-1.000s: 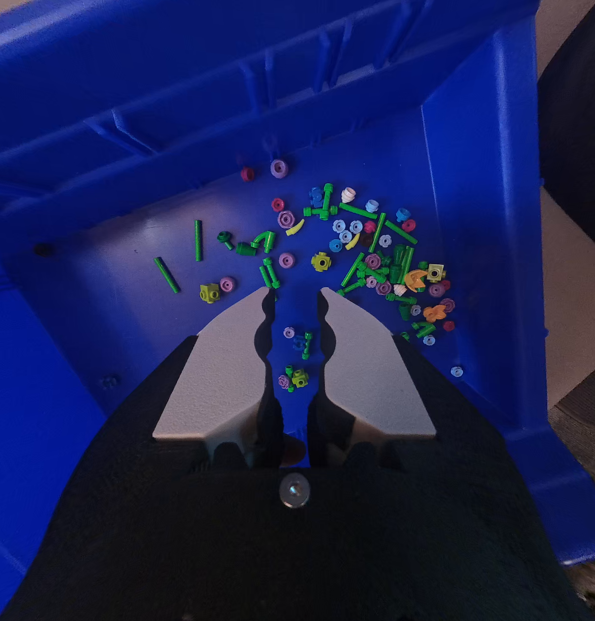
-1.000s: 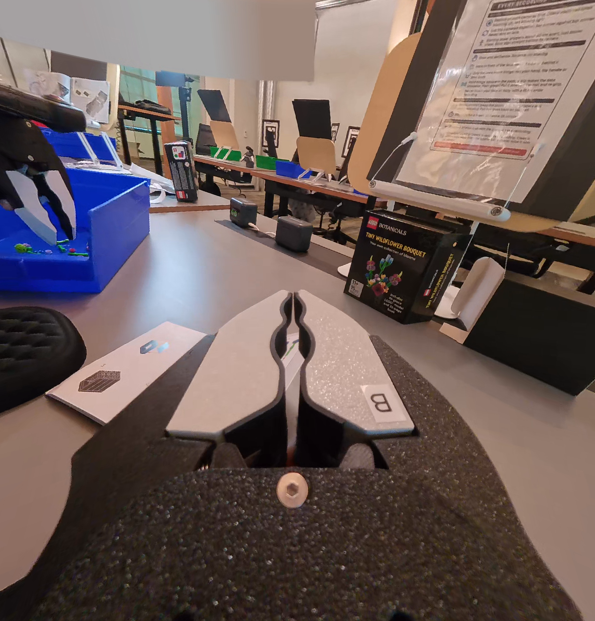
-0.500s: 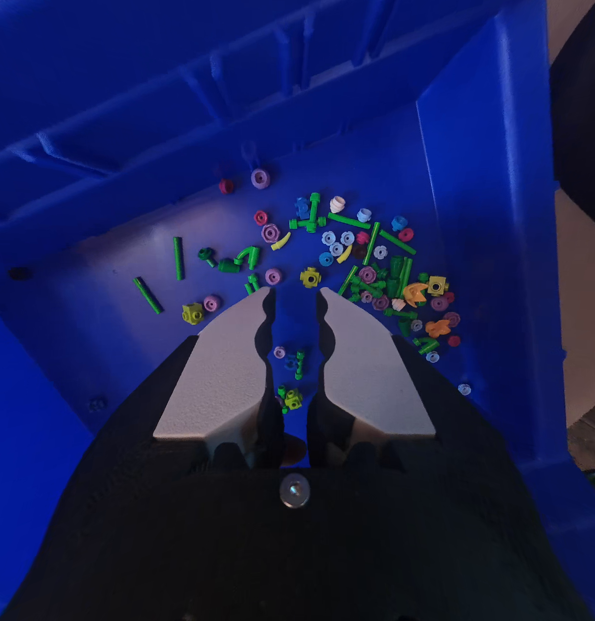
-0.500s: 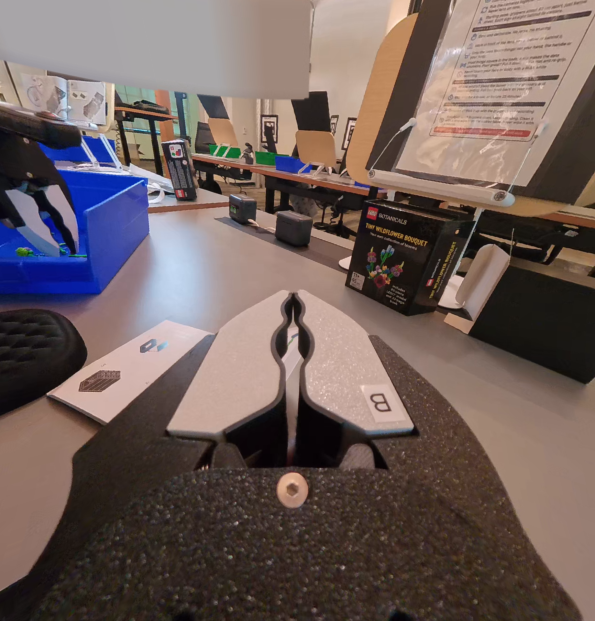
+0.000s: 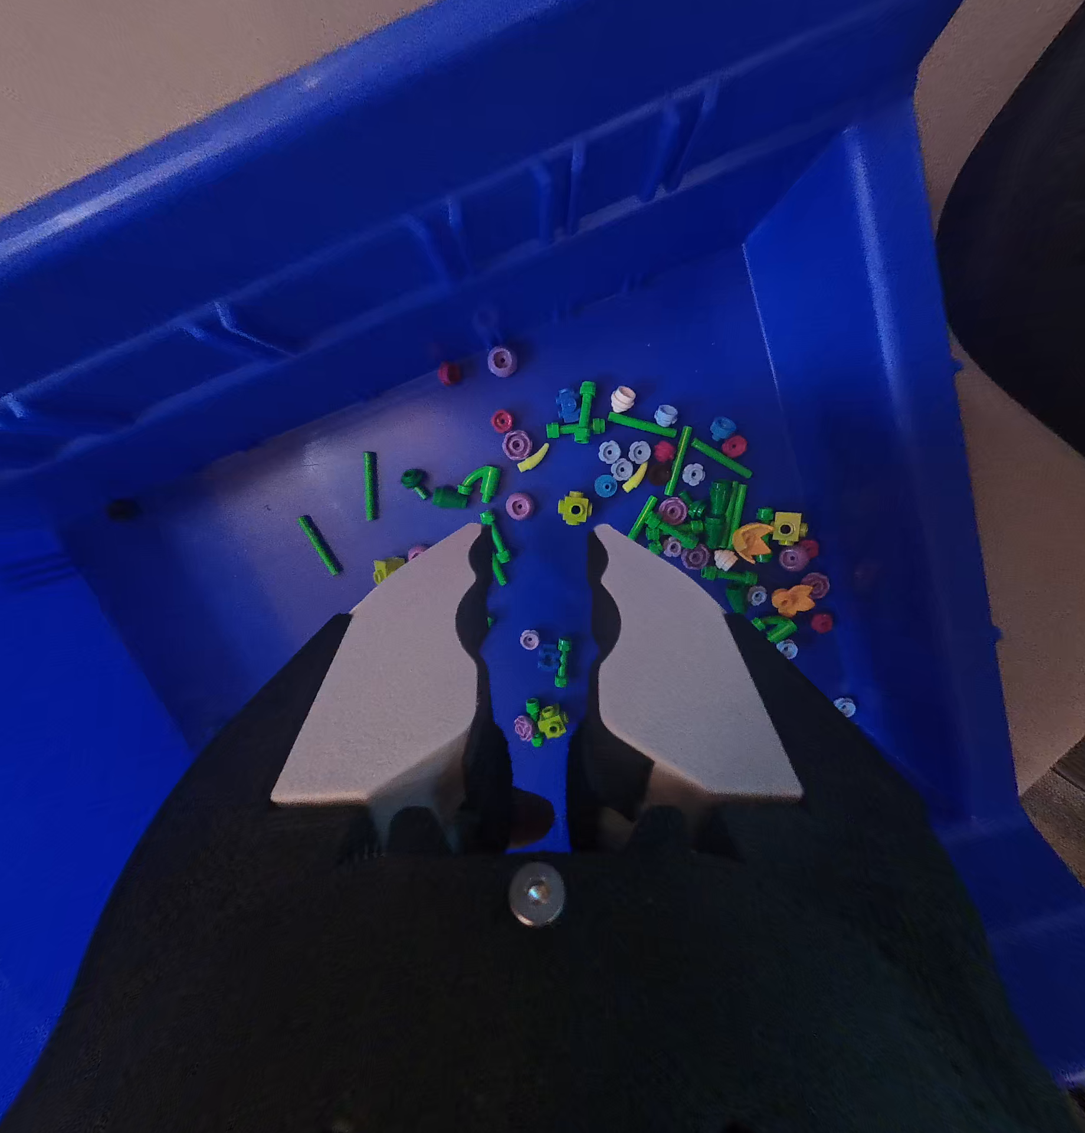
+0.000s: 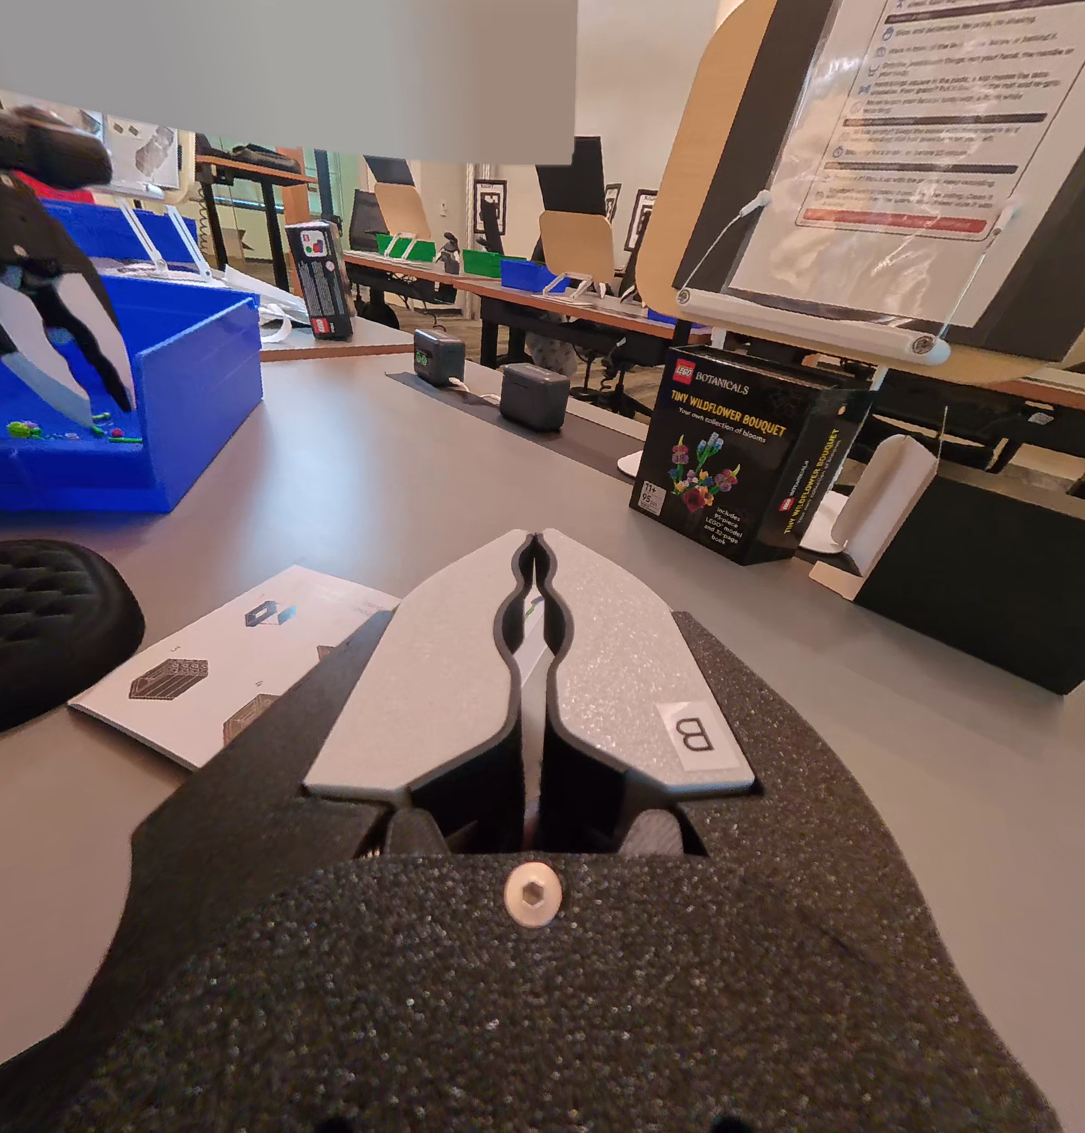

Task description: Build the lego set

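My left gripper (image 5: 536, 528) is open and empty, pointing down into a blue bin (image 5: 834, 368). Many small lego pieces (image 5: 705, 521) lie on the bin floor: green stems, purple, blue and red rounds, orange petals. A lime-and-purple cluster (image 5: 543, 726) and a small blue and green group (image 5: 555, 659) lie on the floor between my fingers. The right wrist view shows the left gripper (image 6: 107, 414) low inside the bin (image 6: 202, 392). My right gripper (image 6: 535, 538) is shut and empty, just above a white instruction booklet (image 6: 221, 662) on the grey table.
A black lego box (image 6: 730, 453) stands on the table (image 6: 374, 478) at the right, beside a document stand (image 6: 895, 153) and a black box (image 6: 987, 582). A black padded object (image 6: 37, 625) lies at the left. Two small dark devices (image 6: 533, 395) sit farther back. My right fingertips sit around 40 cm from my left ones.
The left gripper has pulled back slightly over the bin and its jaws stand a little wider. The right gripper stays shut over the booklet, its view shifted slightly.
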`<act>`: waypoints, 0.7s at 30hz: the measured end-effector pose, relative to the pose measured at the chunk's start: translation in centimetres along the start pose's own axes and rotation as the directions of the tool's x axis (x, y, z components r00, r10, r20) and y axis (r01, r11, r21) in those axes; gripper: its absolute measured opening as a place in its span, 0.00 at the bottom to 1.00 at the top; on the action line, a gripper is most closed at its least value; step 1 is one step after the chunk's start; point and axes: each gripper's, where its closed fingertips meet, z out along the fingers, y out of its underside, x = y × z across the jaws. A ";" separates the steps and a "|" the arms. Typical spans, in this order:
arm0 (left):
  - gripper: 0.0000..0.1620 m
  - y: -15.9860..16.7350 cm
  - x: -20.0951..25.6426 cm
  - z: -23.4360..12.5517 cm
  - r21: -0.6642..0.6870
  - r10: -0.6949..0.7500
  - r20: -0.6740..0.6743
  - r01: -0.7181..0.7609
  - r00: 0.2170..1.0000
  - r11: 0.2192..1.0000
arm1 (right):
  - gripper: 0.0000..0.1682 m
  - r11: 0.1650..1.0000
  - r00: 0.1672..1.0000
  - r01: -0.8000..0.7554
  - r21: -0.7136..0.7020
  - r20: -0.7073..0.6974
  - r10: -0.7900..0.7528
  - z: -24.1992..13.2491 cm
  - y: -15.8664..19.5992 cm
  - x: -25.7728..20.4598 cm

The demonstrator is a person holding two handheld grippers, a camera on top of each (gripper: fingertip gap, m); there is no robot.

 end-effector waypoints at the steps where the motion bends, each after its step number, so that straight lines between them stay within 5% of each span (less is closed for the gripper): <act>1: 0.20 0.0 -0.1 -0.2 0.000 -0.003 0.004 0.003 1.000 1.000 | 0.00 1.000 1.000 0.002 -0.002 0.000 -0.002 0.0 0.0 0.0; 11: 0.19 3.2 -3.9 -1.4 -0.152 -0.118 0.140 0.139 0.983 0.979 | 0.00 1.000 1.000 -0.013 0.007 0.016 0.013 -0.2 -0.1 -0.1; 16: 0.14 3.0 -2.3 -0.2 -0.158 -0.113 0.018 0.114 0.993 0.981 | 0.00 1.000 1.000 -0.015 0.008 0.014 0.015 -0.3 -0.1 0.0; 21: 0.12 -1.2 3.4 0.1 0.035 0.031 -0.189 -0.025 0.982 0.999 | 0.00 1.000 1.000 -0.020 -0.002 0.016 0.021 -0.3 0.1 0.1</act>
